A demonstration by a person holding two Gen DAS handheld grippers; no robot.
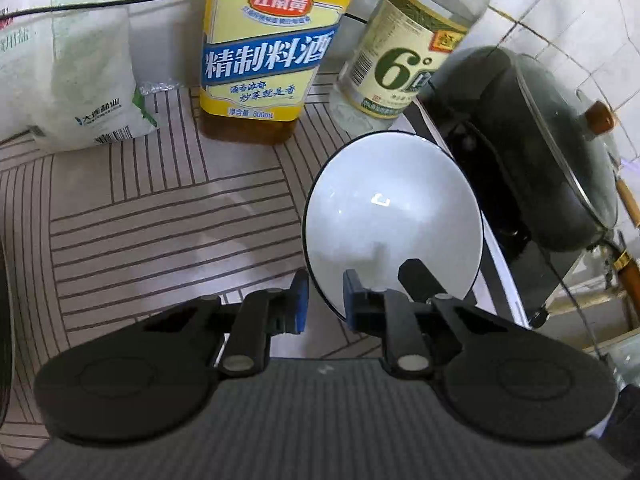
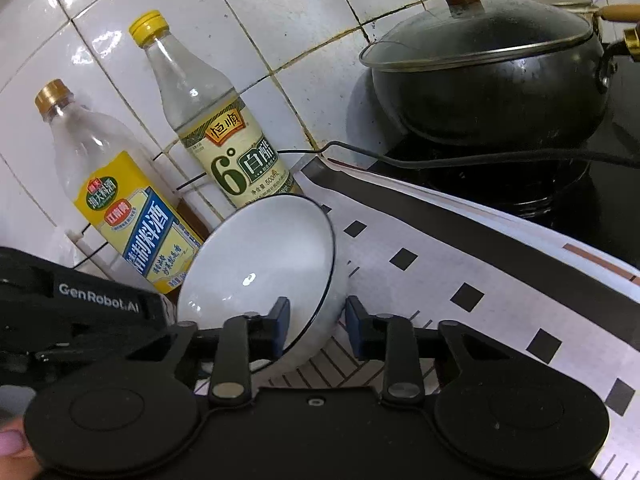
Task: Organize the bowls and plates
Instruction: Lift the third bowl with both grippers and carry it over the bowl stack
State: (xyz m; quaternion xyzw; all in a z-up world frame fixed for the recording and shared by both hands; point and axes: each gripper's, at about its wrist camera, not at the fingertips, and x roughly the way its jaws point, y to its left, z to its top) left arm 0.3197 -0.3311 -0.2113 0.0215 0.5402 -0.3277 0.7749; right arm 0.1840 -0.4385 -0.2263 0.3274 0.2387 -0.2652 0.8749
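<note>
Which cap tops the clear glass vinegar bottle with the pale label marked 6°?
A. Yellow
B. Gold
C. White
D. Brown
A: in the right wrist view the clear glass vinegar bottle carries a yellow cap; the gold cap sits on the yellow-labelled cooking wine bottle beside it.

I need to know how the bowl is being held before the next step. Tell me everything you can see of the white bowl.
The glossy white bowl with a thin dark rim looks ceramic or enamel, empty and clean. It is tilted steeply on edge, its inside facing the left camera. The pads of both the left claw and the right claw straddle its rim; whether either pinches it is unclear. It sits over the striped counter mat, before two condiment bottles.
</note>
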